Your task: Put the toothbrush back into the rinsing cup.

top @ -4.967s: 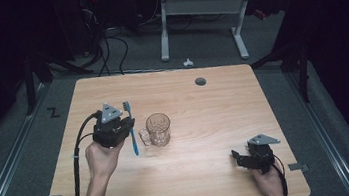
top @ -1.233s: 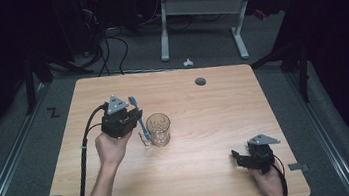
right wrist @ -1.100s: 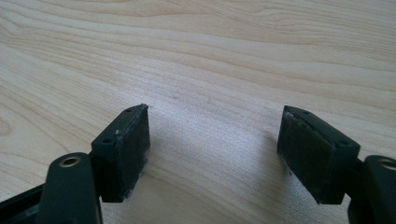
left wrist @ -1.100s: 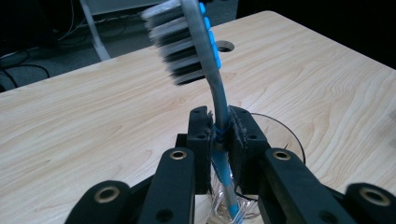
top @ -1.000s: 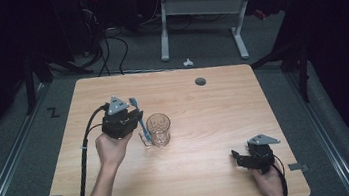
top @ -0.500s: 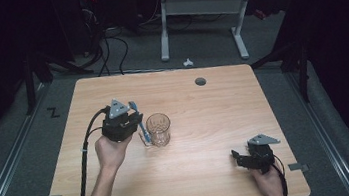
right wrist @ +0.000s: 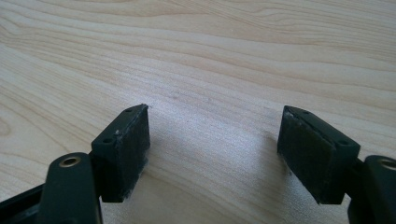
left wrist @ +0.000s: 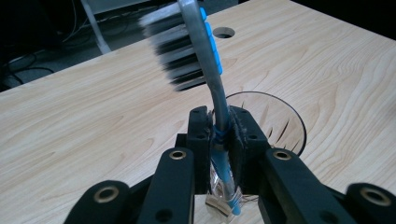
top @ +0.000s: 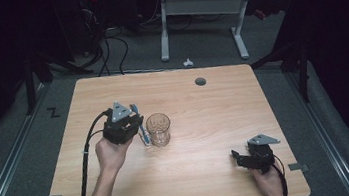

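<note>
Left hand-held gripper (left wrist: pixel 219 135): jaws clamped on the handle of a blue and grey toothbrush (left wrist: pixel 212 84), bristle head up and tilted away, lower end of the handle beside the rim of a clear glass mug (top: pixel 158 129). Mug upright, just right of that hand-held gripper, left of centre on the wooden worktop (top: pixel 214 108). Right hand-held gripper (right wrist: pixel 212 140): jaws spread wide, nothing between them, low over bare wood near the front right corner, well apart from the mug. Round cable hole (top: pixel 200 81) near the far edge of the worktop.
</note>
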Motion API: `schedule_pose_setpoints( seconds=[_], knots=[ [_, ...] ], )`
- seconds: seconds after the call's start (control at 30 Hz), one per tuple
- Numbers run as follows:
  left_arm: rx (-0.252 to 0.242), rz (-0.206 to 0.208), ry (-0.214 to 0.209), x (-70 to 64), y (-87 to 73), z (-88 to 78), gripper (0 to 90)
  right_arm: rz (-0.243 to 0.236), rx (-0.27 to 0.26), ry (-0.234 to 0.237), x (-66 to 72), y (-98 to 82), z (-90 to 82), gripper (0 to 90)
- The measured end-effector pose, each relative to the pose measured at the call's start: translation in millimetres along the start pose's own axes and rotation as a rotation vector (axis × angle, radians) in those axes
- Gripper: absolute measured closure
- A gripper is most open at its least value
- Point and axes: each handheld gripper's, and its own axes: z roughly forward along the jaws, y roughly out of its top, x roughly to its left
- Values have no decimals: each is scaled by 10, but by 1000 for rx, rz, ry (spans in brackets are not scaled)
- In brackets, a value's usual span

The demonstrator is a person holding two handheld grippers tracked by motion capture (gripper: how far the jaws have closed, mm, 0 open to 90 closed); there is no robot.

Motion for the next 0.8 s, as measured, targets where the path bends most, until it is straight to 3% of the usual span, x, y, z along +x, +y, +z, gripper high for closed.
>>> schedule_pose_setpoints(
  seconds=[0.8],
  knots=[
    [-4, 81, 47, -104, -86, 54, 808, 0, 0, 0, 0, 0, 0, 255]
  ],
)
